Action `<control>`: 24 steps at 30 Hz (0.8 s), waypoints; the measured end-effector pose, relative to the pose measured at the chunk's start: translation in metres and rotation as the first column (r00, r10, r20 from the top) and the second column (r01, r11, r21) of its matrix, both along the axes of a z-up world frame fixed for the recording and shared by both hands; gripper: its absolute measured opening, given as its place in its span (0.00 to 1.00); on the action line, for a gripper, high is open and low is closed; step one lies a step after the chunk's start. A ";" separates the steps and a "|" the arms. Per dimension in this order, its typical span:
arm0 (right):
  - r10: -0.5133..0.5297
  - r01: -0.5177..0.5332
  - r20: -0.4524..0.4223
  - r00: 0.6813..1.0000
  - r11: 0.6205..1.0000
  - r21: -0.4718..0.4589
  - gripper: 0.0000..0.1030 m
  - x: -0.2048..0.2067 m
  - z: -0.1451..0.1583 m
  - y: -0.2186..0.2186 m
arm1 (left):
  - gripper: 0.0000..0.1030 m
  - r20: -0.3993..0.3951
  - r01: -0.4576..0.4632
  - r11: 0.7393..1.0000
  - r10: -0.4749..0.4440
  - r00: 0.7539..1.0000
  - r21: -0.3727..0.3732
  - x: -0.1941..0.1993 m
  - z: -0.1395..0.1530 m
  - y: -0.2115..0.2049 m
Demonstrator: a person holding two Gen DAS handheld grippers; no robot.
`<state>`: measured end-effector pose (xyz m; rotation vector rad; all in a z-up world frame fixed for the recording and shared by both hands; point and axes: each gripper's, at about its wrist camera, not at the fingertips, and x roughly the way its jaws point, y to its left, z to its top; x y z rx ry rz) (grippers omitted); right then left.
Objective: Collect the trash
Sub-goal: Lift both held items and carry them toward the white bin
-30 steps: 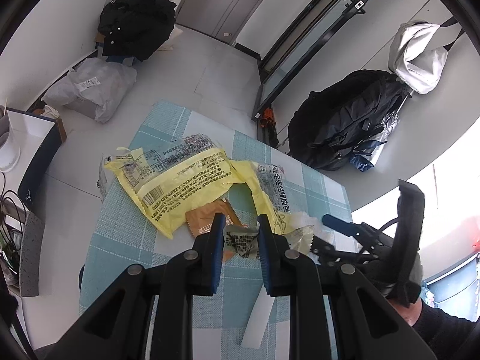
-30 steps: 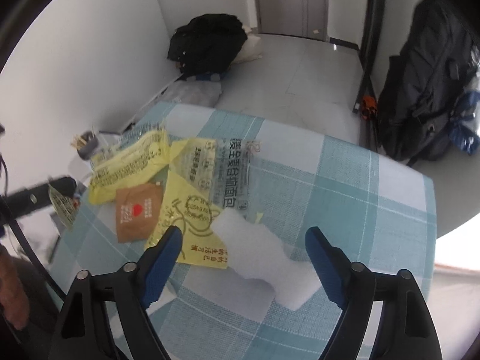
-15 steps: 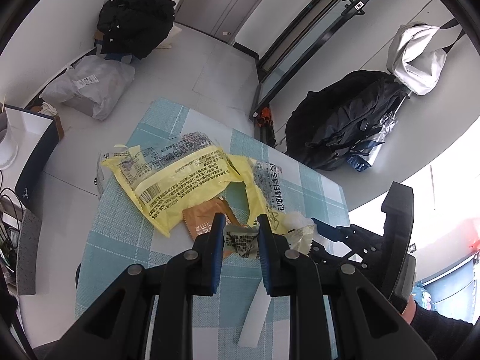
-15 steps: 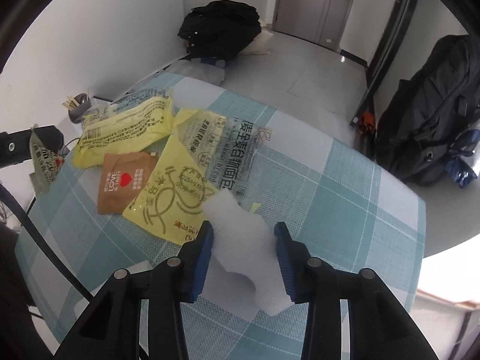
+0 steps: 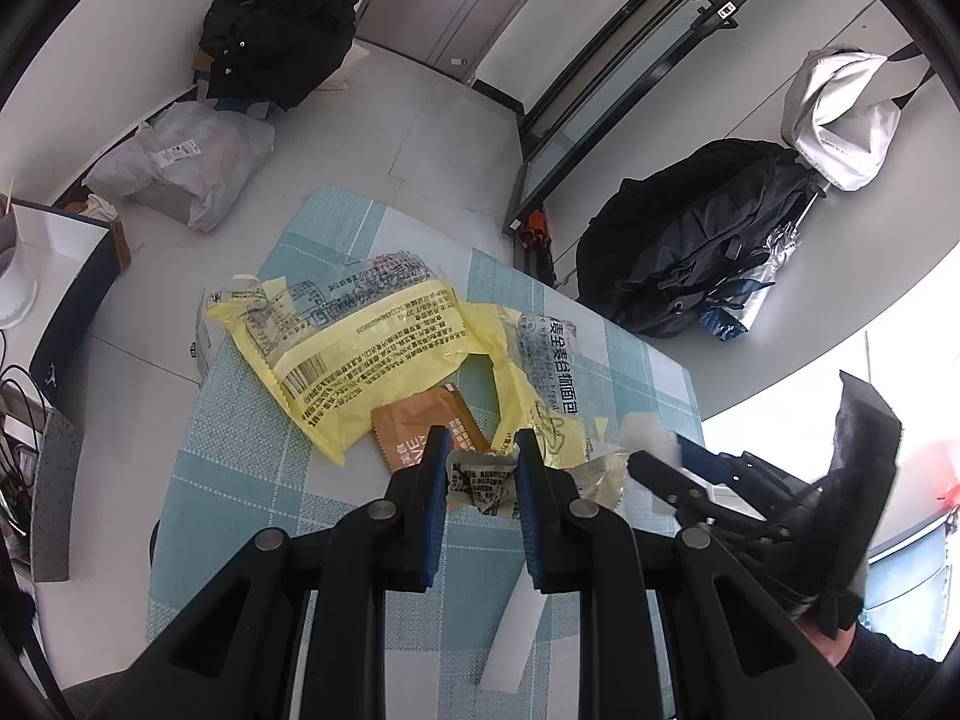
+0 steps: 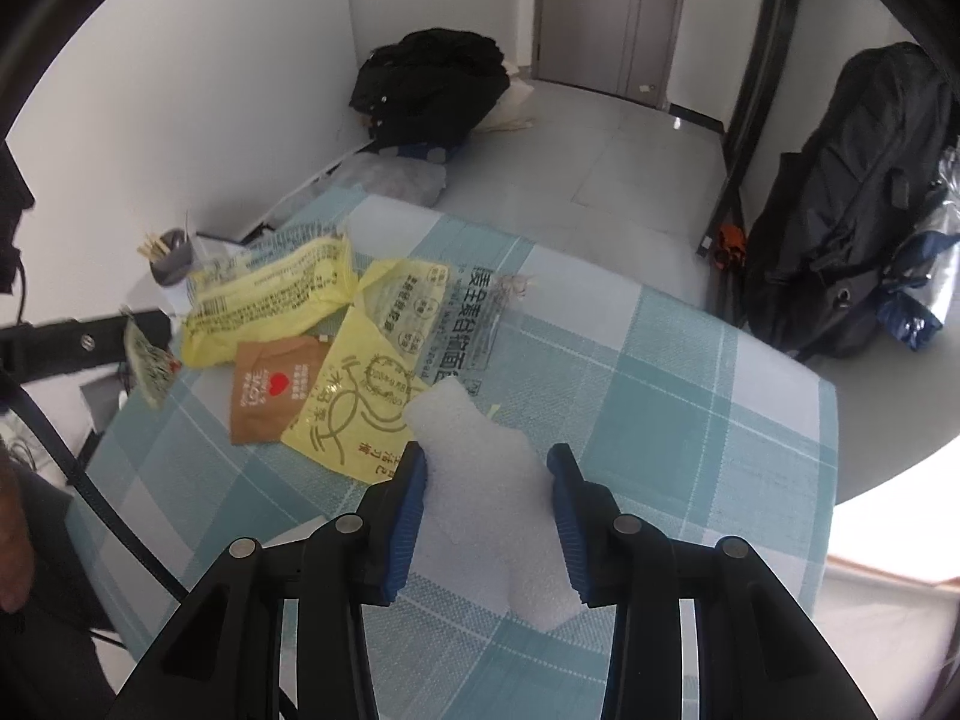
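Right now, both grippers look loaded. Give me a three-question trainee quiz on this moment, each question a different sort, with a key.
1. True or false: the left gripper is shut on a small crumpled wrapper.
2. Multiple choice: what sits between the pads of the right gripper? A) the brown sachet B) the white foam piece C) the yellow bread bag
3. Fill in: the brown sachet lies on the checked ______, beside the yellow packaging.

Key: 1 true; 2 B; 3 tablecloth.
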<state>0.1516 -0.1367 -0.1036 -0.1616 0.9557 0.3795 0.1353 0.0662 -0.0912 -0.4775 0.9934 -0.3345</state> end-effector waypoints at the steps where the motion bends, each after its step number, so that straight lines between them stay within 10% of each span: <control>1: -0.001 0.001 0.006 1.000 1.000 0.006 0.38 -0.002 0.003 -0.001 | 0.16 -0.001 0.000 1.000 0.000 1.000 -0.003 -0.001 -0.001 0.000; 24: -0.068 0.052 0.080 0.994 0.981 0.186 0.38 -0.073 0.055 -0.040 | 0.16 0.066 0.030 0.993 -0.038 0.997 0.117 -0.026 0.013 -0.014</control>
